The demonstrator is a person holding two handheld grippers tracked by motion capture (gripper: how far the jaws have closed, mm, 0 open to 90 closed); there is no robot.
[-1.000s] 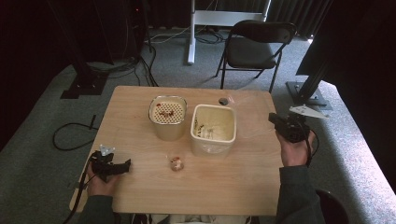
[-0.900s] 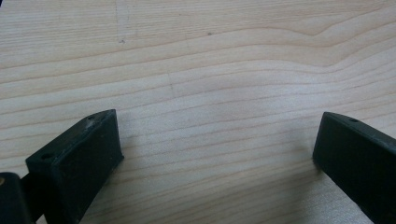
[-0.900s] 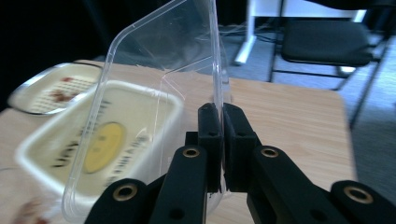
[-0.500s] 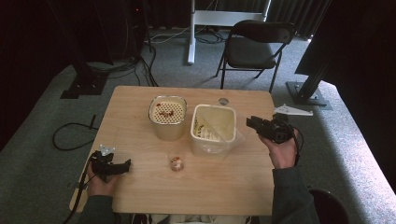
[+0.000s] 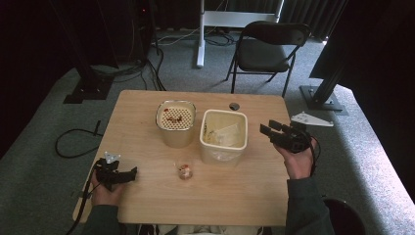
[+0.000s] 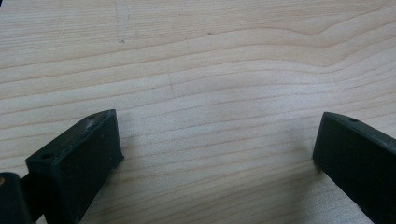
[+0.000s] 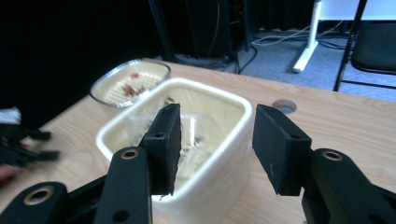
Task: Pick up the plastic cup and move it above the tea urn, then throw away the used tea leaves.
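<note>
Right gripper (image 5: pixel 268 128) fingers just opening, empty; left gripper (image 5: pixel 131 172) agape

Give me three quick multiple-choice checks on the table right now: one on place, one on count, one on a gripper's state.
1. The small glass cup stands: A) in front of the two containers B) inside the cream tub C) beside the chair
2. Containers behind it: A) one B) two C) four
3. The right gripper is: A) shut on the tub B) open, empty C) holding the cup

A: the cup sits alone nearer the person.
B: a perforated-lid container and a cream tub.
B: its jaws have just been opening, nothing between them, tub rim ahead.
</note>
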